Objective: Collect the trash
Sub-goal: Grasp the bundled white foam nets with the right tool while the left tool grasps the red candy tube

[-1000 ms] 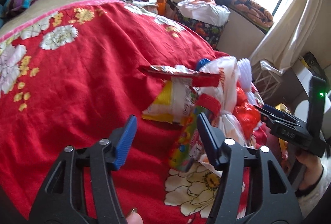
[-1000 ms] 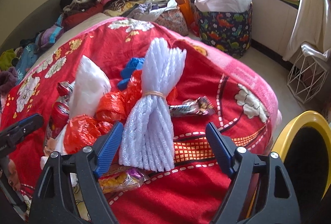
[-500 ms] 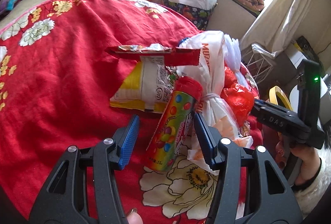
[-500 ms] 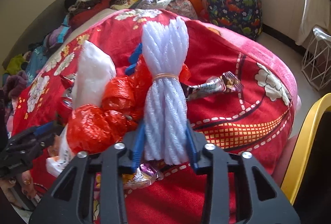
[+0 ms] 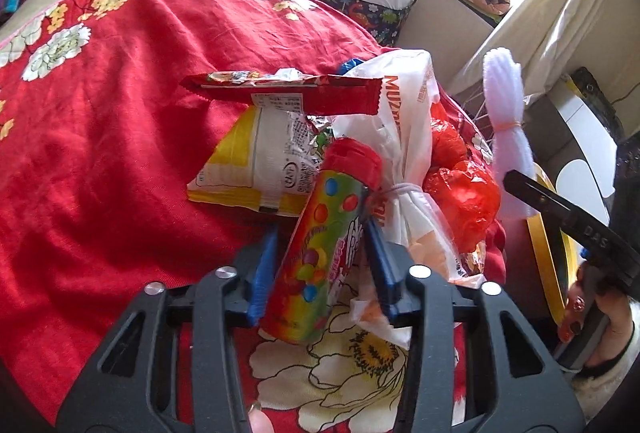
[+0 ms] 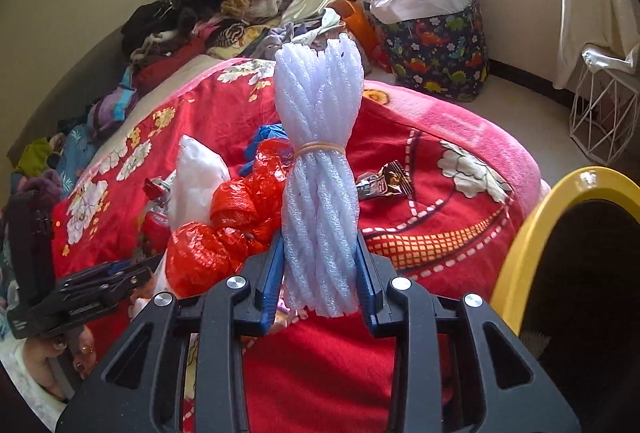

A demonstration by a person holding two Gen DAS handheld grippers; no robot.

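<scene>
My left gripper [image 5: 320, 265] is shut on a colourful candy tube [image 5: 320, 257] with a red cap, resting among trash on the red blanket [image 5: 100, 137]. Beside it lie a yellow snack bag [image 5: 256, 161], a red wrapper [image 5: 288, 93], a knotted white plastic bag [image 5: 408, 137] and a red plastic bag [image 5: 460, 189]. My right gripper [image 6: 320, 273] is shut on a white foam bundle [image 6: 320, 169] tied with a rubber band, lifted upright above the blanket [image 6: 440, 225]. The bundle also shows in the left wrist view [image 5: 508, 129]. A brown wrapper [image 6: 386, 181] lies behind it.
A yellow-rimmed bin [image 6: 552, 233] stands at the bed's right edge, also seen in the left wrist view [image 5: 548, 253]. A dinosaur-print basket [image 6: 436, 45] and a white wire stand [image 6: 604, 113] are on the floor. Clothes [image 6: 208, 9] pile along the wall.
My left gripper moved in and closed on the candy tube. My right gripper closed on the foam bundle and lifted it off the blanket.
</scene>
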